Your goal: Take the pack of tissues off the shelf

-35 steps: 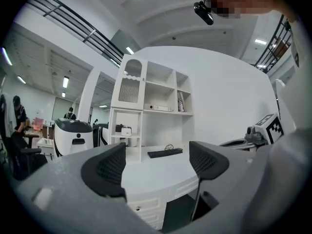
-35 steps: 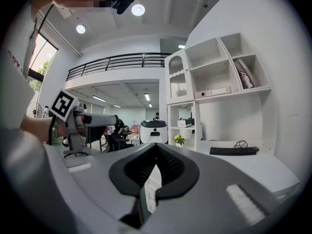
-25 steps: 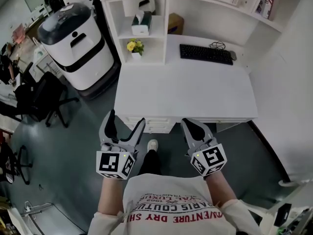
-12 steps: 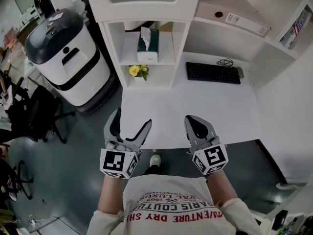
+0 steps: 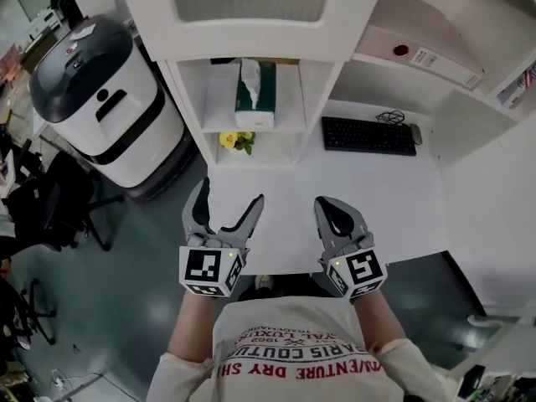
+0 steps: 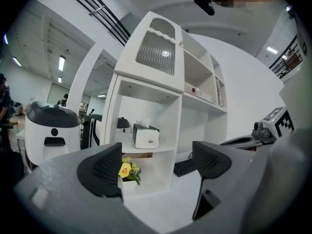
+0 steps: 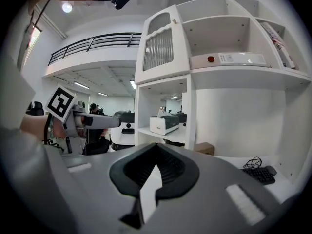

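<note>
Pack of tissues [image 5: 254, 95]: on shelf [image 5: 216, 117], far end hidden beneath cabinet [image 5: 251, 7]. Left tongs [image 5: 229, 194]: wide, opening, nothing between, over surface [image 5: 352, 191] edge. Right tongs [image 5: 329, 210]: closed, empty. Flowers [image 5: 237, 140]: partly hidden under shelf.

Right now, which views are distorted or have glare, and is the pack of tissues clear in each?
Head view: evenly lit, sharp, mild curving; pack of tissues clear. Left gripper view: strong fisheye bowing, dark corners; pack small but sharp. Right gripper view: same fisheye, lamp glare upper left; pack small.
</note>
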`<state>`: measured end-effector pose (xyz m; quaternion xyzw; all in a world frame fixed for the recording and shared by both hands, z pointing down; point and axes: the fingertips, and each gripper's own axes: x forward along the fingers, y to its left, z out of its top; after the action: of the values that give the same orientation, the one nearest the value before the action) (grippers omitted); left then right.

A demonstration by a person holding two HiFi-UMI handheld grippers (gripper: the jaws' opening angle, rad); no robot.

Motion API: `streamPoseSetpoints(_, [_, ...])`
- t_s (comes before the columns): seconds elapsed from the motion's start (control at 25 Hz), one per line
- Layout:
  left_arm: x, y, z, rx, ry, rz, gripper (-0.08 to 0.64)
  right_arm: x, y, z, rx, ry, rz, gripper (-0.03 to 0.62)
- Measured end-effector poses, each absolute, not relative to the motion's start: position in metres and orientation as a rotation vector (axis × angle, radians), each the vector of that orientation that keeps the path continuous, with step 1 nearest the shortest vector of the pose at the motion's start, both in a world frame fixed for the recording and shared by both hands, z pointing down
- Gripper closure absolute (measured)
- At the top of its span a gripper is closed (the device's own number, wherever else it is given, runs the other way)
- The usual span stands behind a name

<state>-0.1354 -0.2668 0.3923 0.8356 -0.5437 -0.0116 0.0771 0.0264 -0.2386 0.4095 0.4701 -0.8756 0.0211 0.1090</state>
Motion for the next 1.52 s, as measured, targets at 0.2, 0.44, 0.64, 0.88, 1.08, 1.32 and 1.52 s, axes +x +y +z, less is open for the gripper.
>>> streamPoseSetpoints(0.2, [-0.118, -0.299, 0.397, 2.492, -1.652, 0.008, 0.1, 0.029, -0.267, 0.409, 1.309, -2.609, 0.021, 0.592])
streamPoseSetpoints(0.44, [-0.097, -0.348, 0.399, 2.445, -1.733, 0.051, 0.089, 0.044, -0.309, 0.398, 1.231, -2.671, -0.028, 0.592])
streamPoseSetpoints(0.64, [-0.093, -0.391, 0.416, 2.385, -1.797, 0.13, 0.086, 0.052, -0.338, 0.386, 1.2, -2.722, -0.1, 0.592])
streamPoseSetpoints(0.88, [-0.092, -0.427, 0.416, 2.354, -1.86, 0.171, 0.052, 0.057, -0.363, 0.379, 1.152, -2.755, -0.149, 0.592])
streamPoseSetpoints(1.08, [-0.091, -0.457, 0.415, 2.353, -1.901, 0.224, 0.052, 0.059, -0.374, 0.383, 1.135, -2.76, -0.143, 0.592])
streamPoseSetpoints(1.32, [-0.095, -0.477, 0.416, 2.31, -1.95, 0.232, 0.052, 0.061, -0.379, 0.386, 1.123, -2.757, -0.14, 0.592])
streamPoseSetpoints(1.52, [-0.094, -0.482, 0.419, 2.328, -2.0, 0.312, 0.072, 0.067, -0.377, 0.394, 1.142, -2.732, -0.117, 0.592])
